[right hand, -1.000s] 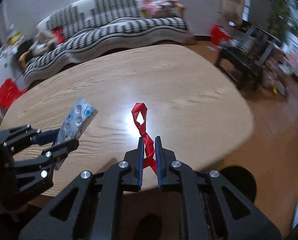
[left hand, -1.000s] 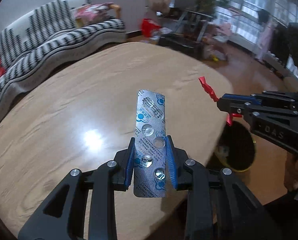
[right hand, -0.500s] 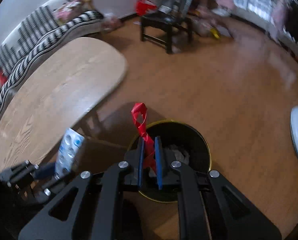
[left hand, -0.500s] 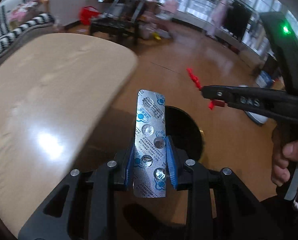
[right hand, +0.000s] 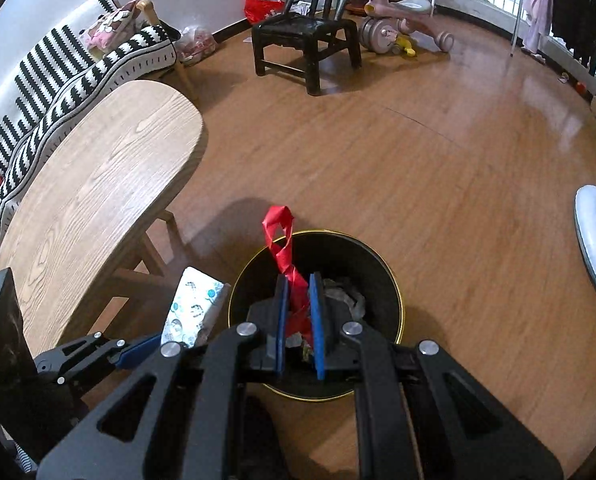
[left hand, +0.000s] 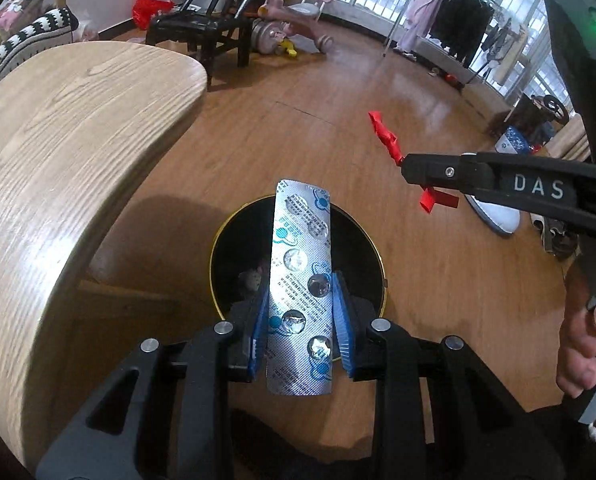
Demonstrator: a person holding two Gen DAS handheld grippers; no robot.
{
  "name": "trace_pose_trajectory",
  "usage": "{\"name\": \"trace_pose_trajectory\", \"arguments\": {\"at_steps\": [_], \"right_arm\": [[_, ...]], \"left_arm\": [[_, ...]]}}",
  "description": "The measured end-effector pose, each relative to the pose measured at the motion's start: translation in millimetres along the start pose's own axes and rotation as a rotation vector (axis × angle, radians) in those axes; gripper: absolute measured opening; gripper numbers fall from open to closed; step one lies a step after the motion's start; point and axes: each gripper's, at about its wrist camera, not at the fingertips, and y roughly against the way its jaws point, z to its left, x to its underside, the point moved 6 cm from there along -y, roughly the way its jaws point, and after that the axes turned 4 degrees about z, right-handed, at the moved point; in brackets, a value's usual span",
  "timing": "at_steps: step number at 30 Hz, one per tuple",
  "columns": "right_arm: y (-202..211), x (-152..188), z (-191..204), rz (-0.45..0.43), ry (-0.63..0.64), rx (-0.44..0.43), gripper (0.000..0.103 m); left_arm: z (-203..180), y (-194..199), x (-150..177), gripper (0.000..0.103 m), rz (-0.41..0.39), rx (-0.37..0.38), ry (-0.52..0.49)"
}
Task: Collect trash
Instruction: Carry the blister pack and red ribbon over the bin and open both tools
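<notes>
Bin [right hand: 394, 292] mouth lies straight below both tongs: left tongs [left hand: 300, 320] clamp a pill strip [left hand: 300, 280] lengthwise over its near rim, right tongs [right hand: 298, 320] pinch a red ribbon [right hand: 284, 244] upright above its middle, so both need only let go.

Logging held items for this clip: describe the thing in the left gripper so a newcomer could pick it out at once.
Start at the black, gold-rimmed trash bin on the wooden floor beside the table. Above it the left gripper pinches a flat strip, the blister pack. It is silver foil with blue print and popped round pockets, unlike the twisted red ribbon in the right gripper.
</notes>
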Motion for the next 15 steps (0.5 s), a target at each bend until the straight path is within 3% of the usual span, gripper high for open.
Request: {"name": "trace_pose_trajectory", "arguments": {"at_steps": [7,9,11,12,15], "right_arm": [[-1,0,0,0.005,-0.015,0.010,0.012],[-3,1,0,0.013,-0.015,0.021,0.012],[-4,0,-1,0.017,-0.018,0.029,0.012],[-5,0,-2,0.020,-0.021,0.033,0.018],[-1,-3,-3,-0.002,-0.028,0.049,0.065]], "left_arm": [[-1,-11,-7,0.029,0.007,0.007,0.005],[1,-14,-7,0.038,0.009,-0.005,0.003],[4,-14,-8,0.056,0.004,-0.025,0.006],[5,-13,-9,0.058,-0.003,-0.029,0.007],[5,-6,-11,0.068,-0.016,-0.026,0.008]]}}
